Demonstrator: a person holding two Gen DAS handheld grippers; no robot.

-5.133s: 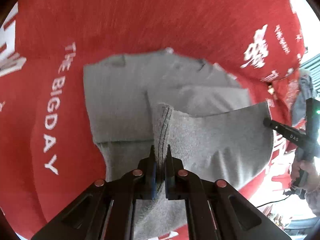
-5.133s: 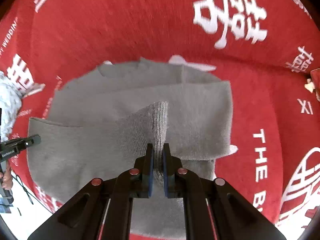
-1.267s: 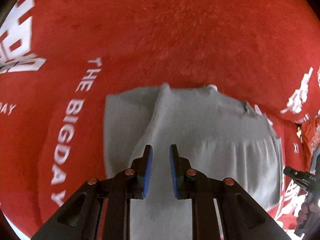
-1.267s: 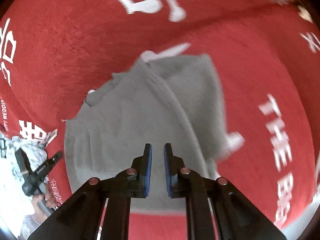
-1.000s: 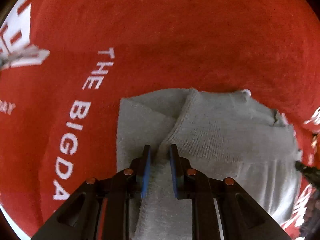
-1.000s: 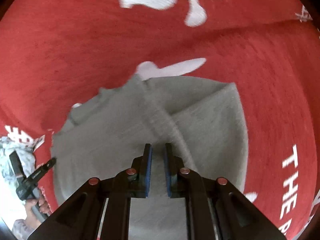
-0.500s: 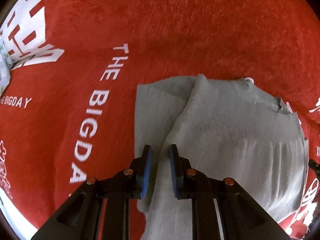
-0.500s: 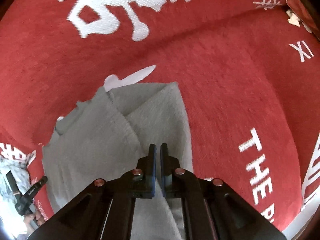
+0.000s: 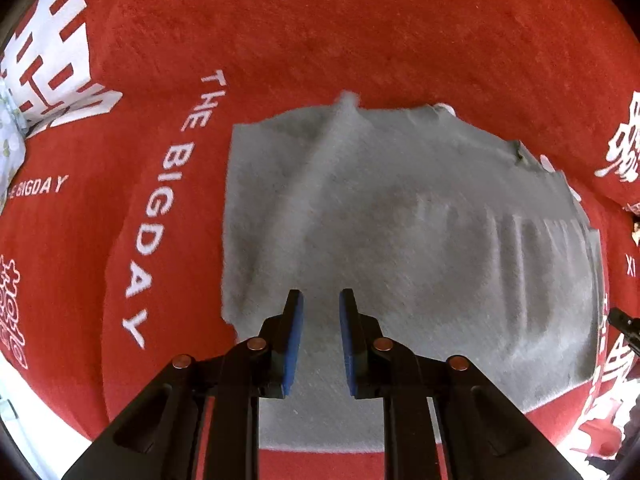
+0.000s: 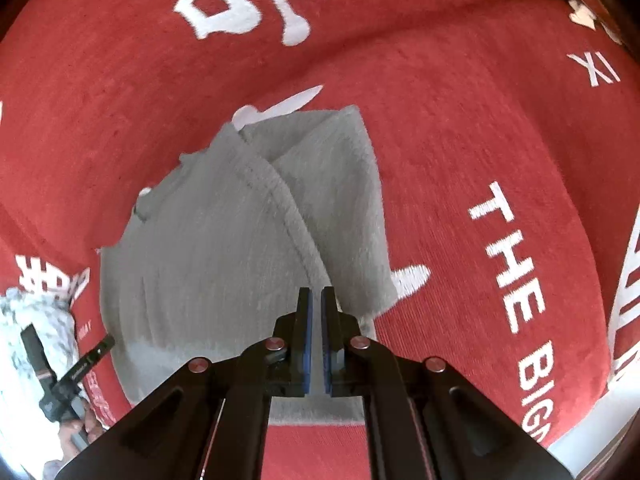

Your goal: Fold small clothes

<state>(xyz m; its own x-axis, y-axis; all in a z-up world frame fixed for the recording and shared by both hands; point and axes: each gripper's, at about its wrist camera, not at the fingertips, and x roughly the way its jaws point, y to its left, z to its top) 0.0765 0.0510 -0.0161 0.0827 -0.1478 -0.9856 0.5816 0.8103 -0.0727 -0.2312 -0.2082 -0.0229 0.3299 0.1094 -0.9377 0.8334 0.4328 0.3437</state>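
Note:
A small grey knit garment [image 9: 420, 240] lies folded on the red cloth [image 9: 360, 40]. It also shows in the right wrist view [image 10: 224, 248], with a ribbed hem running diagonally across it. My left gripper [image 9: 319, 304] is open and empty, hovering over the garment's near left part. My right gripper [image 10: 316, 300] has its jaws almost together over the garment's right edge; whether they pinch the fabric does not show.
The red cloth [image 10: 480, 140] carries white lettering such as "THE BIGDAY" [image 9: 160, 208]. A patterned white cloth [image 10: 36, 320] lies at the far left of the right wrist view. The table's pale front edge [image 10: 592, 424] shows at lower right.
Both grippers let go of the grey fabric after laying the fold down. The left jaws have widened and pulled back slightly. The right jaws have narrowed at the garment's right edge.

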